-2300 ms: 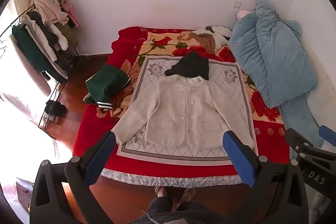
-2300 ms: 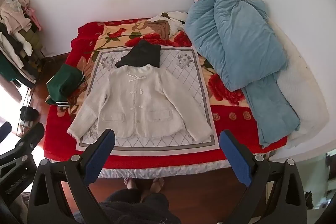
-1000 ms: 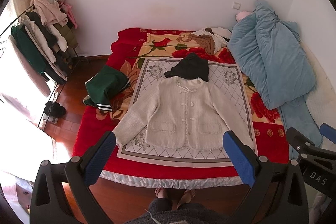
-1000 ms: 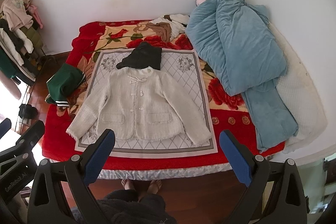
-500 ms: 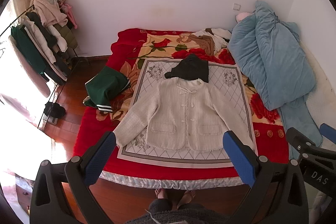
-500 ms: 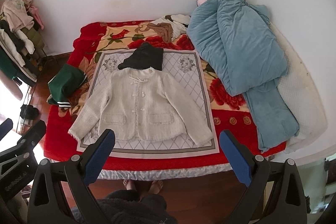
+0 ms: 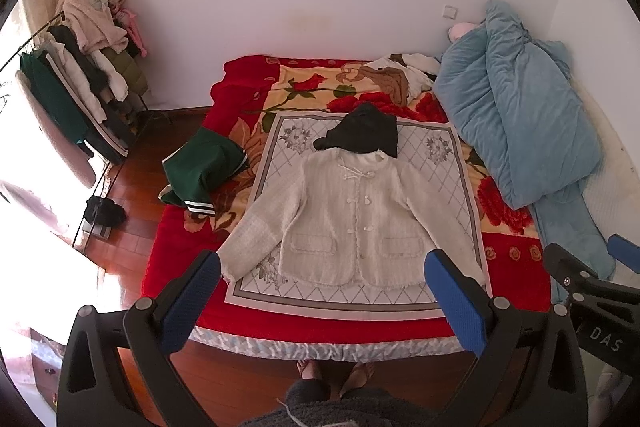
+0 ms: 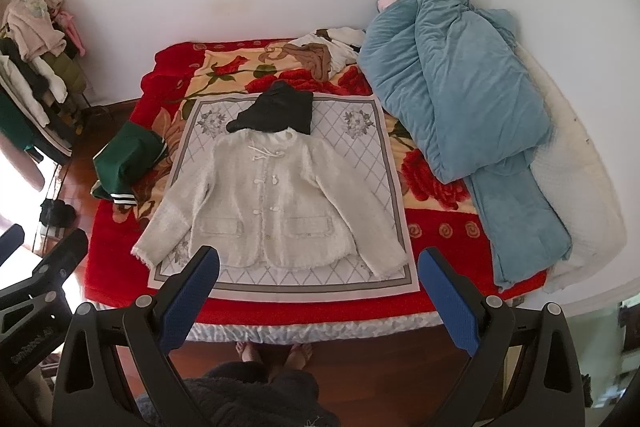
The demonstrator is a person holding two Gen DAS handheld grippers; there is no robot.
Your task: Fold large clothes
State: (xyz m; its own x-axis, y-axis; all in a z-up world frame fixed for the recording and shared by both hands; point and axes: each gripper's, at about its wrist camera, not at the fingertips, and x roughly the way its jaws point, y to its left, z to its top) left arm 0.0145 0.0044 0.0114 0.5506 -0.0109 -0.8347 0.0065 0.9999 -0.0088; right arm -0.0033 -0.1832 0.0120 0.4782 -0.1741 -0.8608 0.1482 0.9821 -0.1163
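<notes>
A cream buttoned jacket [image 7: 356, 219] [image 8: 272, 203] lies flat and face up on a white patterned mat [image 7: 452, 155] [image 8: 360, 131], sleeves spread out. A dark folded garment [image 7: 364, 135] [image 8: 276, 111] rests at its collar. My left gripper [image 7: 320, 287] hangs open high above the bed's near edge, nothing between its blue pads. My right gripper [image 8: 318, 283] is open too, at a similar height and empty. Both are well clear of the jacket.
The bed carries a red floral blanket [image 7: 180, 251], a green garment [image 7: 204, 167] at its left edge, a blue duvet [image 7: 516, 115] on the right and a brown and white heap [image 7: 400, 75] at the back. A clothes rack [image 7: 72, 95] stands left. A person's feet [image 7: 336, 375] touch the wood floor.
Both views have shifted slightly, as if the grippers rose or drew back a little. Nothing on the bed has moved, and both grippers stay open.
</notes>
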